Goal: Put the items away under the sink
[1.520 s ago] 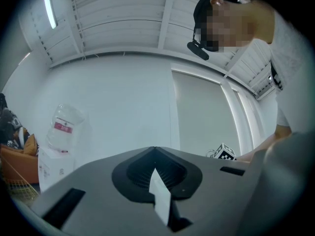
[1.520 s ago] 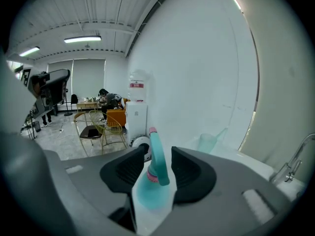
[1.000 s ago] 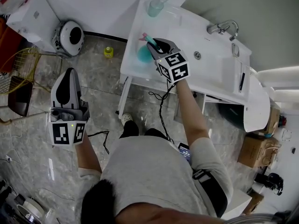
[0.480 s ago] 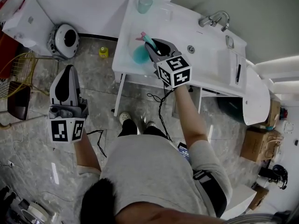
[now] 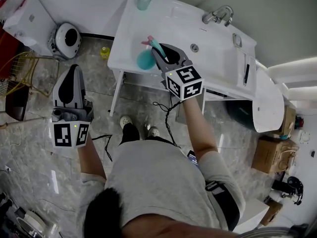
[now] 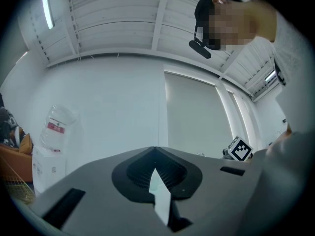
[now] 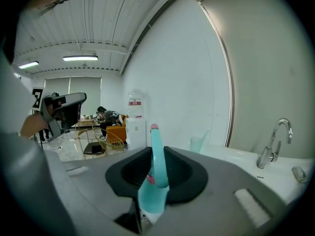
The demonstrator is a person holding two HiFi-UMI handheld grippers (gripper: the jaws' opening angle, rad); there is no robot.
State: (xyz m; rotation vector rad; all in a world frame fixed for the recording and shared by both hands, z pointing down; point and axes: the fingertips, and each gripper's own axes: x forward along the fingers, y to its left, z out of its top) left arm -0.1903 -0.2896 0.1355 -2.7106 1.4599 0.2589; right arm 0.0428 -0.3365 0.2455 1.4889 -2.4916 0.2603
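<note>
My right gripper [image 5: 161,51] is shut on a teal bottle [image 5: 145,59] with a bent neck and a pink tip, and holds it above the front left part of the white sink counter [image 5: 198,31]. In the right gripper view the bottle [image 7: 153,181] stands upright between the dark pads, its neck rising past the right gripper's tips [image 7: 156,149]. My left gripper [image 5: 73,71] hangs over the tiled floor to the left of the sink, shut, with nothing in it. In its own view the left gripper [image 6: 155,150] points at a white wall.
A tap [image 5: 218,15] and a pale teal cup [image 5: 144,0] stand on the counter. A round white device [image 5: 64,37], a small yellow thing [image 5: 104,52] and a wire chair [image 5: 20,68] are on the floor at left. Cardboard boxes [image 5: 270,155] lie at right.
The sink has slid up and to the left in the head view as the person stepped back. The right gripper has risen with the bottle. The left gripper has moved up in the view.
</note>
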